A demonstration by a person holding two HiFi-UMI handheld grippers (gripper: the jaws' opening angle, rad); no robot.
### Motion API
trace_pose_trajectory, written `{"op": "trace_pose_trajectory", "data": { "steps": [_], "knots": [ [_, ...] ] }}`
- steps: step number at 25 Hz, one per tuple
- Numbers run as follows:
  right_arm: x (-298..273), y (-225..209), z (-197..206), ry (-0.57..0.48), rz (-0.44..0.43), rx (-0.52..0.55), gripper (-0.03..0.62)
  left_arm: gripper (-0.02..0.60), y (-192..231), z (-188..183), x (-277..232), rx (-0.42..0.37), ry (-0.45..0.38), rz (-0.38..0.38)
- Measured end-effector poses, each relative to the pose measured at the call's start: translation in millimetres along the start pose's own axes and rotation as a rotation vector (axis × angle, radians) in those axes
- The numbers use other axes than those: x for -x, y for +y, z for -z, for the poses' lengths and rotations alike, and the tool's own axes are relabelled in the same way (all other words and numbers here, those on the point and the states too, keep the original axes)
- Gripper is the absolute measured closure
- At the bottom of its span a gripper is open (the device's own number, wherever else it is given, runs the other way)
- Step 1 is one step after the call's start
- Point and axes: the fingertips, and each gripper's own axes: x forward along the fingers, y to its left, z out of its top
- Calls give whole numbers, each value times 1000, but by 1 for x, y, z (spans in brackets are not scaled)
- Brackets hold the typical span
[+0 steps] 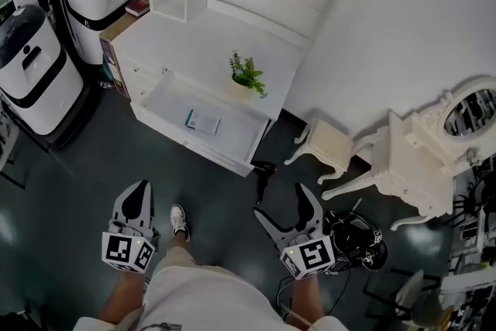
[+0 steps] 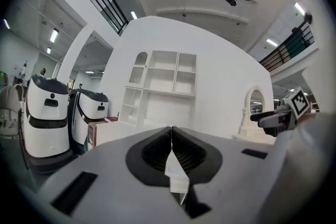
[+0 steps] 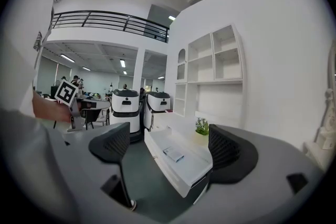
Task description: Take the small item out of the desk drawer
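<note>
Dark floor [image 1: 62,190] leaves open room ahead. Left hand-held gripper [image 1: 140,190] is pinched together, empty; the small item [image 1: 202,121] lies flat in the open drawer [image 1: 167,101]. Right hand-held gripper [image 1: 281,201], spread wide and empty, could clip the drawer's front rim or skid over so flat a thing.

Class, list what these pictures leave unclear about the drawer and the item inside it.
The small item: head view, too small; flat, pale with blue, print unreadable.
The drawer: left gripper view, hidden behind the left gripper.
Its right end: right gripper view, behind a jaw of the right gripper.
</note>
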Motion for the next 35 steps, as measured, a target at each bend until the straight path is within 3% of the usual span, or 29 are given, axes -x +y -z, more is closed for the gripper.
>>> {"op": "trace_pose_trajectory", "data": {
  "steps": [4, 11, 16, 22, 28, 35],
  "knots": [
    [-74, -17, -27, -7, 18, 7, 137, 565, 45, -18, -68, 2, -23, 38],
    [-200, -21, -68, 30, 28, 6, 137, 565, 119, -36, -166, 30, 24, 122],
    [-249, -21, -71, 77, 48, 10, 137, 565, 148, -31, -214, 68, 45, 178],
    [-275, -36, -67, 117, 70, -2, 137, 565, 150, -23, -248, 100, 66, 232],
    [-297, -59, -63, 114, 44, 7, 137, 565, 152, -28, -278, 84, 45, 209],
    [-335, -91, -28, 163, -82, 4, 137, 565, 148, -41, -292, 42, 21, 93]
  ]
}}
